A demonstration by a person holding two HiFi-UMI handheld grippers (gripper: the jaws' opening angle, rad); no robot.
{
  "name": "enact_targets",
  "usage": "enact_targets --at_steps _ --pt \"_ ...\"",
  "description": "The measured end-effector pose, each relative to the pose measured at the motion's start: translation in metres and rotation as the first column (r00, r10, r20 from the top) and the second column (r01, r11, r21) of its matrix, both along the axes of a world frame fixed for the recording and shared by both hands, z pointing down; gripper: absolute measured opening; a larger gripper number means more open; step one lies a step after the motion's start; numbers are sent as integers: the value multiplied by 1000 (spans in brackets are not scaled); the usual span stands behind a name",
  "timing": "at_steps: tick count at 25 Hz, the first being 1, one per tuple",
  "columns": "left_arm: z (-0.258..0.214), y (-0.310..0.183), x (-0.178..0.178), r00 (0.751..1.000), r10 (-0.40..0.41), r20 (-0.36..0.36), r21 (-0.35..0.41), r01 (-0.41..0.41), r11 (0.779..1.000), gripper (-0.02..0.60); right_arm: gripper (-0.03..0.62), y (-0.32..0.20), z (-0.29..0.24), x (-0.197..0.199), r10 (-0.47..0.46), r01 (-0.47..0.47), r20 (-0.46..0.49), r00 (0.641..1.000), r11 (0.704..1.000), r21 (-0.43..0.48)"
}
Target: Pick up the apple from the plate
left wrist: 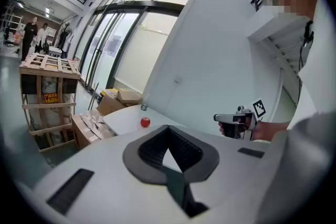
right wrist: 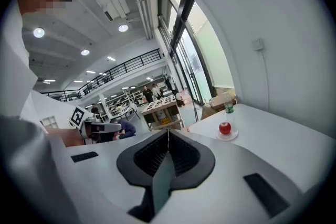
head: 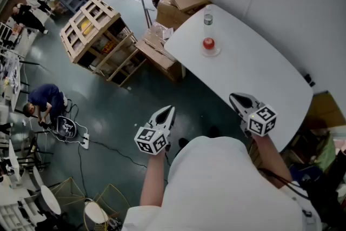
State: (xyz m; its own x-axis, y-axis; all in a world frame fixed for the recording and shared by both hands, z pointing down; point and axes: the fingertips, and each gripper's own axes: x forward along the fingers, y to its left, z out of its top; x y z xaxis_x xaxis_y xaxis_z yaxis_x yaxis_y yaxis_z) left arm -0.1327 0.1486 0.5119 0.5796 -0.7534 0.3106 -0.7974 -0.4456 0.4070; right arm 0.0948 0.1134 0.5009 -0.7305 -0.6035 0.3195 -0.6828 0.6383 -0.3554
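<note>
Low in the frame, left hand-held gripper [head: 170, 109] and right hand-held gripper [head: 233, 97] are shut and empty, seemingly a ready pose, well apart from the apple [head: 208, 44] on its plate [head: 217, 52], upper-centre on the tabletop [head: 254, 73].

There is one worktop [head: 254, 73] carrying one apple [head: 208, 44], one plate [head: 216, 52] and one bottle [head: 208, 20], plus two grippers, the left gripper [head: 168, 111] and the right gripper [head: 233, 98], and one wooden crate [head: 92, 30].
</note>
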Motion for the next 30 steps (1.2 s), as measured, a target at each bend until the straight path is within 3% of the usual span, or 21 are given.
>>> enact_targets --at_steps 14,30 --pt "-2 -1 13 1000 -10 2 0 10 1000 2 37 -5 2 7 -23 24 24 999 1000 -14" --pt "0 -26 71 997 -45 69 19 44 999 2 38 -29 23 50 -66 69 50 997 996 -63"
